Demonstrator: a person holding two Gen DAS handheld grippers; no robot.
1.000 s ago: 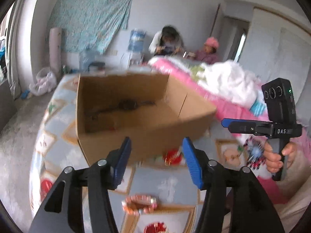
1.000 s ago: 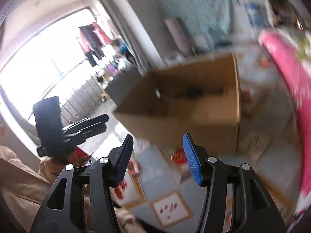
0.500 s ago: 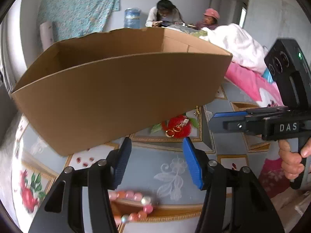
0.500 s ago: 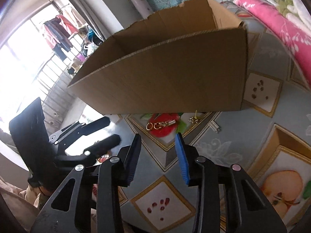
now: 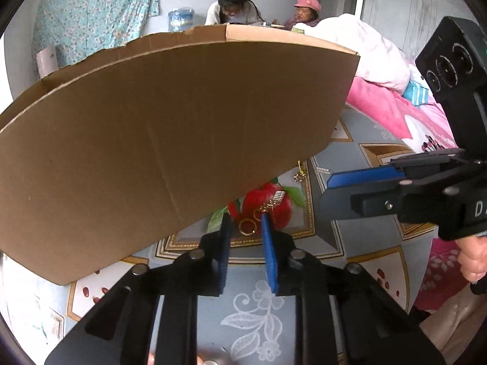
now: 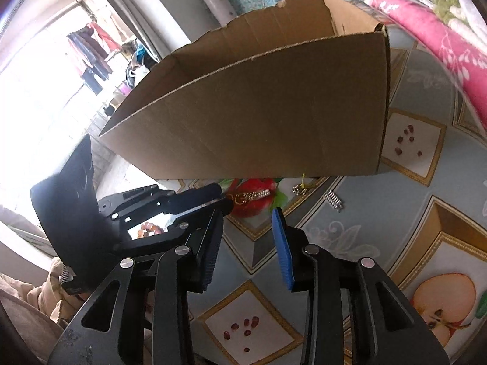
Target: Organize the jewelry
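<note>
A gold ring-and-chain piece [image 5: 247, 226] [image 6: 240, 197] with a crystal bar [image 5: 278, 196] lies on a red fruit print just in front of the cardboard box [image 5: 182, 137] [image 6: 274, 121]. My left gripper [image 5: 246, 223] [image 6: 226, 202] is low over it. Its jaws are closing, with the gold ring between the tips and a thin gap on each side. My right gripper [image 6: 247, 213] [image 5: 328, 191] hangs open just behind it, with nothing between its fingers. A small gold charm [image 5: 299, 176] [image 6: 301, 187] and a silver crystal clip [image 5: 324, 169] [image 6: 334, 200] lie further right.
A patterned blue tablecloth [image 6: 350, 237] covers the table. A pink bead bracelet [image 6: 149, 228] shows through the left gripper's frame. The box's tall near wall stands close behind the jewelry. A pink blanket [image 5: 380, 106] lies at the right; two people [image 5: 234, 6] sit far back.
My left gripper has dropped toward the gold piece and its jaws have narrowed around it; the bead bracelet left its view. The right gripper narrowed its jaws, sank a little, then held still.
</note>
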